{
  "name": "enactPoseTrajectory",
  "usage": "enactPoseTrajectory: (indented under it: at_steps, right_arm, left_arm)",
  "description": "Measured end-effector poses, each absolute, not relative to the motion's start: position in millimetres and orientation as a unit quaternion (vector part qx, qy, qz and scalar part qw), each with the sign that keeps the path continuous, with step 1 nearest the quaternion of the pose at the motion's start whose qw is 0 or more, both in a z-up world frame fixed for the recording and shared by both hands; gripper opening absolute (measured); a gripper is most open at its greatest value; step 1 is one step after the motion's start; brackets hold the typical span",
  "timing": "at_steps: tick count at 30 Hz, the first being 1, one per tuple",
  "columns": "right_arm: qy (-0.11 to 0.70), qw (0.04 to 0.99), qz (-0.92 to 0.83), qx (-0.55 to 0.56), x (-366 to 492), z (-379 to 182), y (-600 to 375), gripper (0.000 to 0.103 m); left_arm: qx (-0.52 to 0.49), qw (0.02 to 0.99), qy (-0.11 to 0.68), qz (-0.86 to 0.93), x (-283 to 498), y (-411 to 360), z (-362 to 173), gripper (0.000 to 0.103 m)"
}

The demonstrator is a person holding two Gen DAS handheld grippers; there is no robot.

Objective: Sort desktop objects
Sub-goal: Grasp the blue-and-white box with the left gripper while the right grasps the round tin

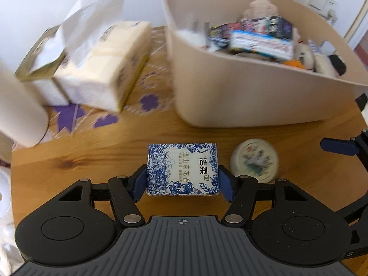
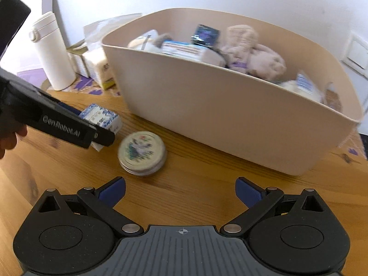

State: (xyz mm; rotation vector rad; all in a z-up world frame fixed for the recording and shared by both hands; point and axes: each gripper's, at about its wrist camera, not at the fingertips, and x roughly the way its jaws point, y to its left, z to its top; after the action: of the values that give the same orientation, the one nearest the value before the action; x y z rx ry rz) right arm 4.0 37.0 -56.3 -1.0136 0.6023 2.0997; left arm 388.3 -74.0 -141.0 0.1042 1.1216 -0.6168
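— While our left gripper [image 1: 182, 180] points down at the wooden table [image 1: 115, 151], what sits between its blue pads [image 1: 140, 181]?

— We see a blue-and-white tissue packet [image 1: 182, 169] squarely between them, a pad against each short side. The jaws are pinched on it, and the packet lies flat on the wood.

— And just beyond it?

— To its right we find a round tin [image 1: 254, 159] with a painted lid, lying flat, near the packet but apart from it. Behind both stands the beige storage bin [image 1: 253, 92], filled with a plush toy [image 2: 250, 50], boxes and packets.

— What about our right gripper [image 2: 180, 192]?

— Its jaws are spread wide with only bare wood between them. The tin [image 2: 142, 153] lies ahead and to the left of its fingertips, untouched.

— Farther out?

— Left of the bin we see a soft tissue pack [image 1: 108, 66], a white flask [image 2: 51, 50] and a purple-patterned mat [image 1: 149, 101].
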Motion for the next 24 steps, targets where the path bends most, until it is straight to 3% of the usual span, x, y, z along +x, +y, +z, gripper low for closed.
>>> enactPoseTrajectory:
  at_steps: [10, 16, 20, 24]
  right_arm:
    - [0.217, 0.351, 0.817, -0.403, -37.7, -65.6, 39.2, 0.101]
    - [0.224, 0.348, 0.813, -0.41, -49.7, -69.6, 43.6, 0.082]
    - [0.222, 0.359, 0.813, -0.402, -52.7, -69.9, 44.0, 0.052]
    - [0.222, 0.358, 0.812, -0.403, -50.1, -68.1, 43.1, 0.051]
  left_arm:
    - [0.049, 0.809, 0.527, -0.255, 394.6, -51.0, -155.3, 0.064]
    - [0.059, 0.813, 0.522, -0.251, 396.8, -53.2, -158.0, 0.064]
    - [0.06, 0.816, 0.519, -0.249, 394.9, -55.0, -157.3, 0.064]
    - [0.062, 0.819, 0.515, -0.245, 391.2, -56.8, -156.6, 0.064]
